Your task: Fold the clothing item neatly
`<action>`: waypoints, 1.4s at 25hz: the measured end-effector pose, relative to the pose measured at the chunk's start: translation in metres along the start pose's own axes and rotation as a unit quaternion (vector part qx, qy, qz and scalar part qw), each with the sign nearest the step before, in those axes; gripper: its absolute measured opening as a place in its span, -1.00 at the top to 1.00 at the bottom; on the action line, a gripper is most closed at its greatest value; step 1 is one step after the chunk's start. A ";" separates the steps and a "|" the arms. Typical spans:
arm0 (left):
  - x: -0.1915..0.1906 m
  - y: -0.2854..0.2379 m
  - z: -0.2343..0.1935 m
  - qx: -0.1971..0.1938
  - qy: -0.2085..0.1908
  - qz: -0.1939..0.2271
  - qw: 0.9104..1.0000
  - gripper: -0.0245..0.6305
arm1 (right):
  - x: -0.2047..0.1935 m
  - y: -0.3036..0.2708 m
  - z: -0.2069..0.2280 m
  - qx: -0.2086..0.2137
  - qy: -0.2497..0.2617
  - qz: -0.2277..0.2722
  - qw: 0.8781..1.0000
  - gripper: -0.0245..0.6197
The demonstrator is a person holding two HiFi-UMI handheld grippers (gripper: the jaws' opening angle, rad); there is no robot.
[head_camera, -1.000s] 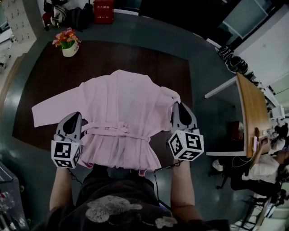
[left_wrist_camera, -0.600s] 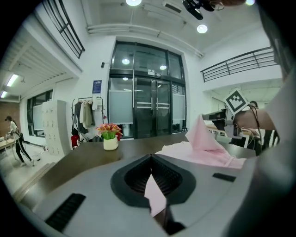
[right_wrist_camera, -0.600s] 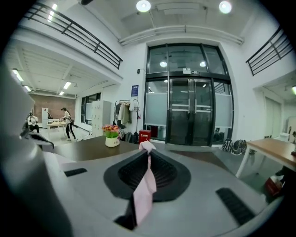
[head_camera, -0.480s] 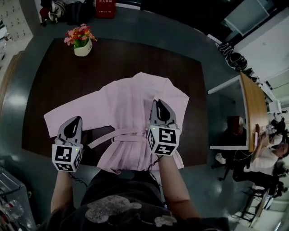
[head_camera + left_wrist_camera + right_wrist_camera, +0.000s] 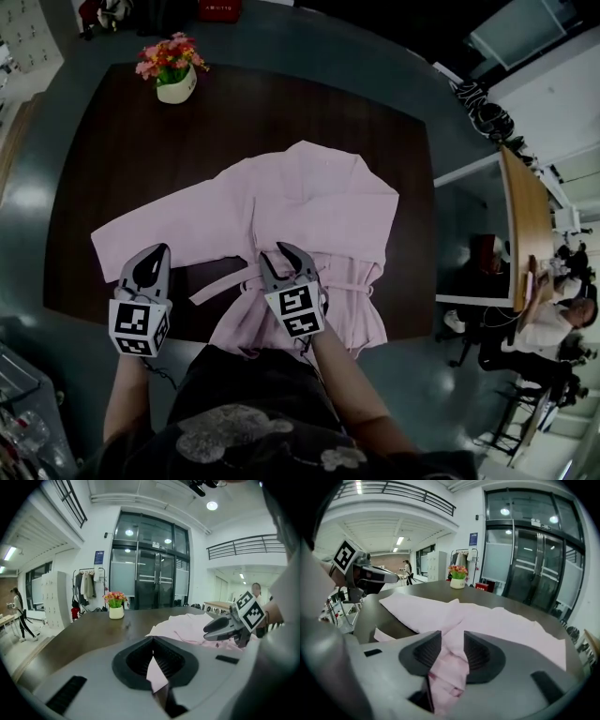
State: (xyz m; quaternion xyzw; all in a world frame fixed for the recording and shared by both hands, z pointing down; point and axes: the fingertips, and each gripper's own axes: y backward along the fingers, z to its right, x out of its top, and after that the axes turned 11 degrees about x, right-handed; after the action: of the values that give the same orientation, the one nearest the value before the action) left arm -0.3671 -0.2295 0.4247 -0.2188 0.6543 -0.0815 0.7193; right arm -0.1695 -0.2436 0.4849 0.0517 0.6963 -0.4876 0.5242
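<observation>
Now, left tongs (image 5: 156,249) clamp the robe sleeve (image 5: 159,220), right tongs (image 5: 275,251) just opening around pink robe (image 5: 319,197); sleeve fold likely next.

Dim, vignetted head view; brighter ceiling-lit gripper views, fisheye-warped edges, blurred foregrounds.

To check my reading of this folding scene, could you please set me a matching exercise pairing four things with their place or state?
1. pink fabric robe
2. white pot of pink and red flowers
3. left claw
4. right claw

A. at the far left corner of the dark brown wooden table
B. shut on a sliver of pink cloth
C. spread over the table's middle
D. apart, with pink cloth between

Pairs: 1-C, 2-A, 3-B, 4-D. The right claw's jaws have just been opening.
</observation>
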 end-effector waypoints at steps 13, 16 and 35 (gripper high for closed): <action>0.003 0.014 0.021 0.057 0.010 -0.025 0.998 0.90 | 0.008 -0.090 0.054 -0.006 -0.065 -0.089 0.994 0.55; -0.001 0.016 0.023 0.071 0.010 -0.033 0.997 0.90 | 0.004 -0.094 0.056 0.004 -0.081 -0.094 0.992 0.70; -0.044 0.035 -0.095 0.028 0.010 -0.030 0.999 0.90 | 0.102 -0.065 -0.066 -0.008 -0.028 0.063 0.998 0.64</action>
State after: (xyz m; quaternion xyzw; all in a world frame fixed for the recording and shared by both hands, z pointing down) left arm -0.4719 -0.2006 0.4448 -0.2176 0.6524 -0.1234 0.7154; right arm -0.2974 -0.2738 0.4439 0.0777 0.6807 -0.4489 0.5736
